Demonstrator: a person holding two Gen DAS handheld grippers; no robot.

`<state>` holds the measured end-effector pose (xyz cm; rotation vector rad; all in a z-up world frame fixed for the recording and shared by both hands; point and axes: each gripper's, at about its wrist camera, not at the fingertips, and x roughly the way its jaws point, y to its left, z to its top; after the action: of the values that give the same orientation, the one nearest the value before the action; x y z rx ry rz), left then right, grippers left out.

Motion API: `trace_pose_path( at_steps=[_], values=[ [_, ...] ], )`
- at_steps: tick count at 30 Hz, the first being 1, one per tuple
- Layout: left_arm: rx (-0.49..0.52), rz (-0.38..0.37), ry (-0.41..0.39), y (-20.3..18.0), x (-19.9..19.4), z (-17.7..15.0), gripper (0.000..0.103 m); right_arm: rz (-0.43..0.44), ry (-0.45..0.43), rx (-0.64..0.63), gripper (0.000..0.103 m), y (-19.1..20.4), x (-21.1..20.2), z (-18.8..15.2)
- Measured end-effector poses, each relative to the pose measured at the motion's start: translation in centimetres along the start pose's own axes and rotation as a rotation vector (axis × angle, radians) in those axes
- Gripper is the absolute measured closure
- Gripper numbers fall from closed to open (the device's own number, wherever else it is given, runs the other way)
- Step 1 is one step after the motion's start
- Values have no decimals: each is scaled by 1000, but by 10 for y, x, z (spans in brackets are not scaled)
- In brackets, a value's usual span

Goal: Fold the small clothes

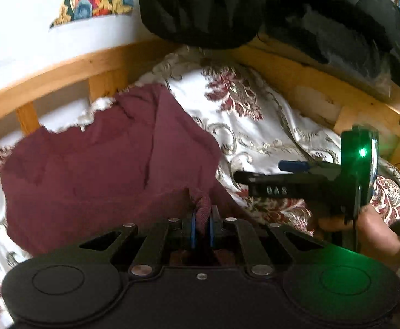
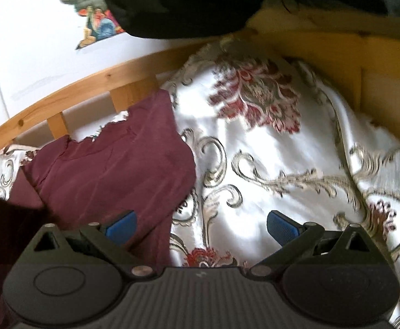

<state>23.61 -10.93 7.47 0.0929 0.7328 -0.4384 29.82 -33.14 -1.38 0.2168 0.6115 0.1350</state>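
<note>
A maroon garment (image 1: 98,164) lies spread on a white bedspread with a red and gold flower pattern (image 1: 249,126). My left gripper (image 1: 202,226) is shut on a bunched near edge of the maroon garment, pinched between its blue pads. My right gripper (image 2: 201,226) is open and empty, its blue pads (image 2: 280,226) wide apart; it hovers over the bedspread at the garment's right edge (image 2: 112,170). In the left wrist view the right gripper (image 1: 265,176) shows from the side, to the right of the garment, with a green light on its body.
A wooden bed frame (image 1: 71,68) runs along the far side and the right (image 2: 337,52). A black garment or bag (image 1: 200,8) hangs over the frame at the top. A white wall with a colourful picture (image 1: 96,0) stands behind.
</note>
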Motion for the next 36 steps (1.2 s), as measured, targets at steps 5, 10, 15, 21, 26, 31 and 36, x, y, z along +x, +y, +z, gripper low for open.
trace_pose_path(
  at_steps=[5, 10, 15, 21, 26, 31, 36],
  values=[
    [-102, -38, 37, 11, 14, -14, 88, 2, 13, 10, 0, -1, 1, -2],
    [-192, -81, 54, 22, 13, -25, 59, 6, 23, 8, 0, 2, 2, -3],
    [-222, -52, 50, 33, 1, -41, 28, 21, 22, -31, 0, 13, 1, -9],
    [-362, 185, 12, 86, -17, -66, 19, 90, 45, -187, 0, 47, 2, -27],
    [-555, 326, -88, 167, -20, -79, 30, 128, 44, -320, 0, 74, 0, -45],
    [-634, 386, -154, 223, -3, -74, 30, 169, 83, -344, 0, 81, 8, -55],
    [-738, 389, -133, 257, 23, -72, 52, 169, 117, -333, 0, 75, 17, -60]
  ],
)
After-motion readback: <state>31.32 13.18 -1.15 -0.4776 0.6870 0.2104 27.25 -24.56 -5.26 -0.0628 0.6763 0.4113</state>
